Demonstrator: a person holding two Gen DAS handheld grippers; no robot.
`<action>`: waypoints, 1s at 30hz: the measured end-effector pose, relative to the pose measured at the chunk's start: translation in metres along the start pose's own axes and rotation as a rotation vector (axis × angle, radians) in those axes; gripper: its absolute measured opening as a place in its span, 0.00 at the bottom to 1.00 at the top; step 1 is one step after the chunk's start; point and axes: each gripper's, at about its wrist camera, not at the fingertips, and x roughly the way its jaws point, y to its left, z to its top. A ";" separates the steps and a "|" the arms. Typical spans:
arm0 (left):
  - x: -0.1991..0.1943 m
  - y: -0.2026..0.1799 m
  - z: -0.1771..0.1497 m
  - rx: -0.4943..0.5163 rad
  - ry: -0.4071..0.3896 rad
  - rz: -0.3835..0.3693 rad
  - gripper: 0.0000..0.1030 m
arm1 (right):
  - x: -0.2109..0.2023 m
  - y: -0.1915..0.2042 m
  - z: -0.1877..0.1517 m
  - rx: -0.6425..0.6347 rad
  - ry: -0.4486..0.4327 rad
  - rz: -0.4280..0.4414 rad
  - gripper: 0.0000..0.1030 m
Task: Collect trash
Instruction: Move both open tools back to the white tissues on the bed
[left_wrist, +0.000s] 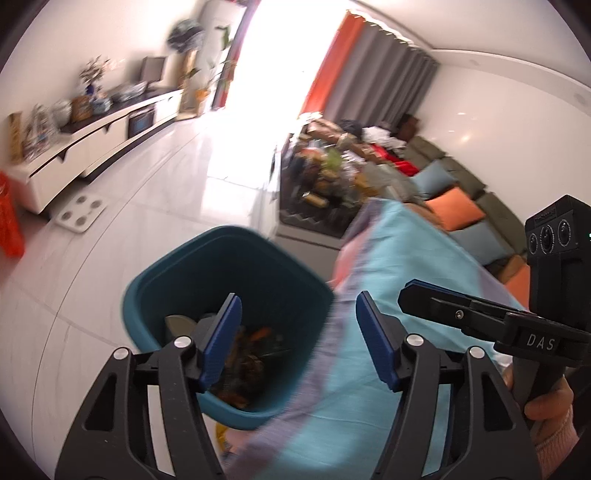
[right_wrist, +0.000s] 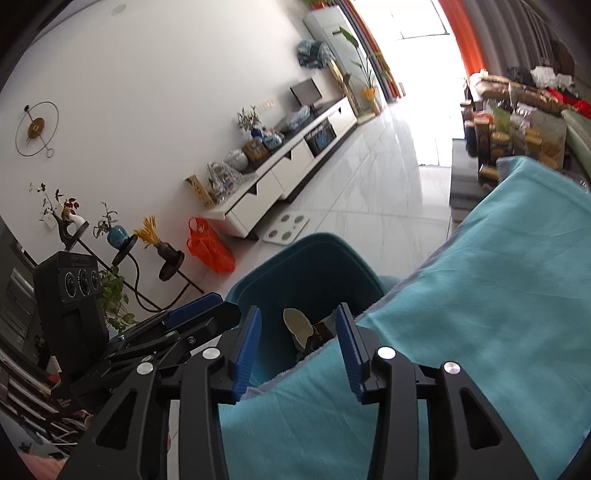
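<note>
Fingers of both tools are released and empty: the left gripper stands wide, the right gripper parted less, both over the teal plastic bin. No earlier view exists to say how they got so. Trash lies inside the bin, at twelve o'clock from the left fingers: a pale curved scrap, a dark wrapper and orange-brown bits, loosely heaped, partly blurred. Risk, as judged: the turquoise cloth with lilac edge on the bench hangs against the bin's rim at three o'clock; a careless withdrawal could snag it and tip the bin
</note>
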 end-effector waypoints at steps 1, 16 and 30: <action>-0.004 -0.009 -0.001 0.022 -0.005 -0.026 0.64 | -0.010 -0.001 -0.002 -0.012 -0.017 -0.012 0.40; 0.008 -0.161 -0.053 0.284 0.116 -0.318 0.66 | -0.171 -0.068 -0.093 0.098 -0.226 -0.299 0.46; 0.051 -0.258 -0.090 0.471 0.248 -0.330 0.70 | -0.256 -0.128 -0.174 0.304 -0.322 -0.576 0.46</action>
